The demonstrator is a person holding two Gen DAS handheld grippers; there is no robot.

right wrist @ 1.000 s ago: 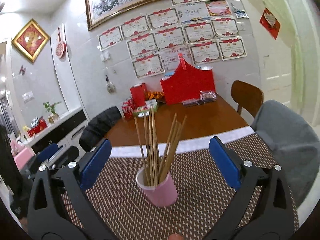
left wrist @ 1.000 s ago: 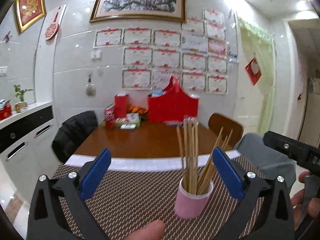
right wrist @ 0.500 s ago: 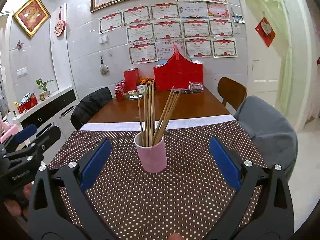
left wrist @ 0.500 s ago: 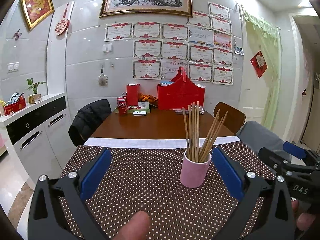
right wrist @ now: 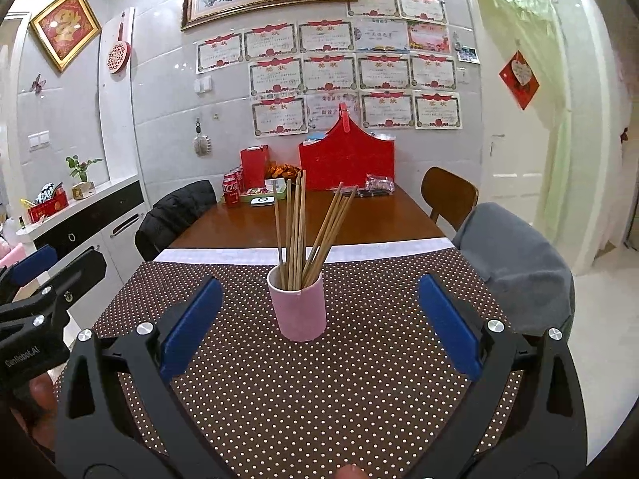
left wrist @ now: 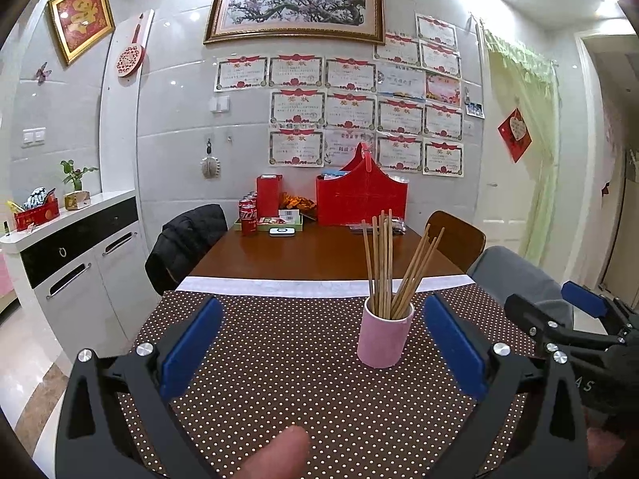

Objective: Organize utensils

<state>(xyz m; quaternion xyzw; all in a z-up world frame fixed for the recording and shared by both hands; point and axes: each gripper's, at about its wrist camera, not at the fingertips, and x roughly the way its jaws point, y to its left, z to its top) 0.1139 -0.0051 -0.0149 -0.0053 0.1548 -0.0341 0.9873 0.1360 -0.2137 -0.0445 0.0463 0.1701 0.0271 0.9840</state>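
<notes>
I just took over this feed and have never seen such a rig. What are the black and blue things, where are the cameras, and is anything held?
No robot: a person holds a two-finger gripper in each hand, with a camera on each looking forward along its blue fingers. One view shows the left gripper, the other the right gripper. Both are open and hold nothing. Ahead, on the dotted table mat, stands a pink cup of chopsticks.

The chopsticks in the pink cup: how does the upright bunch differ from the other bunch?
The upright bunch stands nearly vertical at the pink cup's left side; the leaning bunch tilts right. The upright bunch's tips reach higher than the leaning bunch's. Both are plain, bamboo-coloured sticks sharing one cup, untouched by either tool.
</notes>
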